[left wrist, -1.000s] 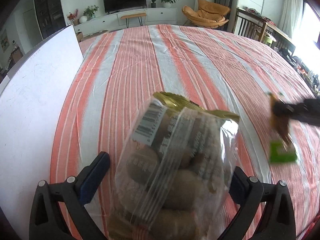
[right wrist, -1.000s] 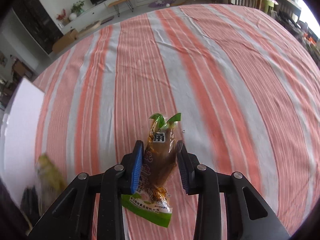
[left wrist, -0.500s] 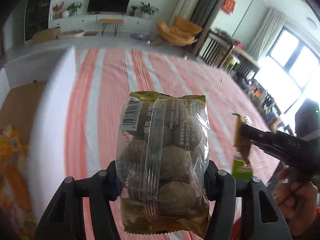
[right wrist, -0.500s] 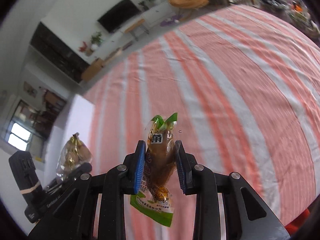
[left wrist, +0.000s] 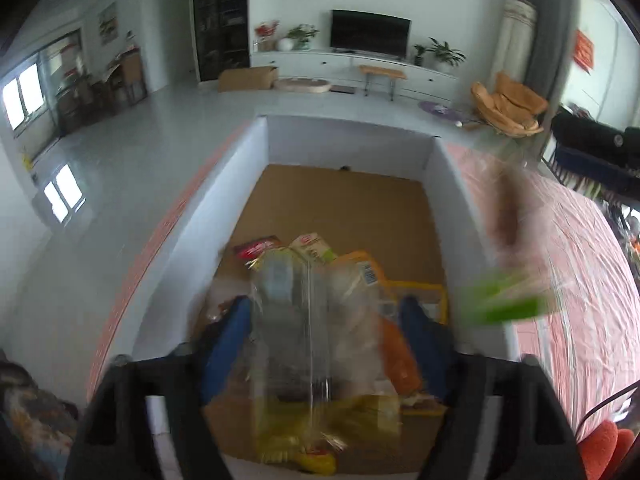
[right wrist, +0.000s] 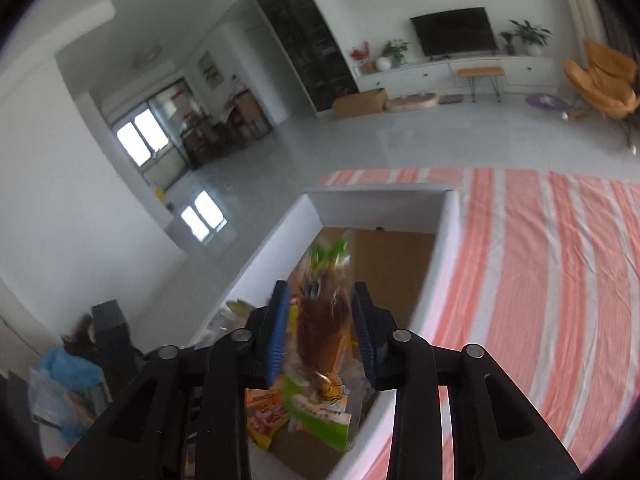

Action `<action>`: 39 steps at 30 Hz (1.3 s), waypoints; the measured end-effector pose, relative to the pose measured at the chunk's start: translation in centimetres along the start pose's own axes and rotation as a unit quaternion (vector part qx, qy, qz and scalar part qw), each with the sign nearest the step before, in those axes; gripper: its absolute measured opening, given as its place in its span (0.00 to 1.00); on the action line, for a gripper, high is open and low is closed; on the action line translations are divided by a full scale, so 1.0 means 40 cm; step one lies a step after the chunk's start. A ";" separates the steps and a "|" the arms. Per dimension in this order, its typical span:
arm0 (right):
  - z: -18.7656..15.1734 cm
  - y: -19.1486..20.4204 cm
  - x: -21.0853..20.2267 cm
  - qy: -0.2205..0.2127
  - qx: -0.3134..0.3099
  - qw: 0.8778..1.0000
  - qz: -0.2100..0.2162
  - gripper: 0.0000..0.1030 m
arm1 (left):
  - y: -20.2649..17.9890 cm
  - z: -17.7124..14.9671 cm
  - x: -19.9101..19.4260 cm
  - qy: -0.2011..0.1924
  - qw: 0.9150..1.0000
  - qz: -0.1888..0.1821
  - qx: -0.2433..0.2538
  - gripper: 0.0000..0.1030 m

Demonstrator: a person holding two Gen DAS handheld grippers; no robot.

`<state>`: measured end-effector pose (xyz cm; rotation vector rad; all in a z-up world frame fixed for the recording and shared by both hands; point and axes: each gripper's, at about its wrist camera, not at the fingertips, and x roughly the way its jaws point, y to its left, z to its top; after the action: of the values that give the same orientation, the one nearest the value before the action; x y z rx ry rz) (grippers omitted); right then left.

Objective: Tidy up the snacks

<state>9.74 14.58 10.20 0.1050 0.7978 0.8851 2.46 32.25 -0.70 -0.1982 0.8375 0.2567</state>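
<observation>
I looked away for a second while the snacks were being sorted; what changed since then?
Both claws carried their packets from over the striped cloth to above the white box. Left claw and right claw have just been opening, releasing the clear bag and brown packet. Box stayed put.

Your left gripper [left wrist: 326,332] is showing matte black plastic arms with blue ribbed pads [left wrist: 226,340] inside and round silver screw heads near each arm's joint. Your right gripper [right wrist: 320,330] is wearing the same build: black arms, blue ribbed pads [right wrist: 278,334], four silver screws.
</observation>
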 end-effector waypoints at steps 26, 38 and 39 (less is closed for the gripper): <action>-0.196 0.146 -0.045 0.046 -0.039 0.988 -0.143 0.76 | 0.019 -0.030 -0.212 -0.107 0.985 0.132 0.001 1.00; -0.194 0.175 -0.052 0.053 -0.035 0.986 -0.157 0.76 | 0.028 -0.039 -0.219 -0.096 0.987 0.126 -0.001 1.00; -0.195 0.177 -0.051 0.054 -0.037 0.985 -0.158 0.76 | 0.028 -0.038 -0.218 -0.095 0.987 0.125 -0.001 1.00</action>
<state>-0.80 15.88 8.61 -0.1338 0.8532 0.6226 -4.55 31.62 4.79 -0.0670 0.6712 0.5046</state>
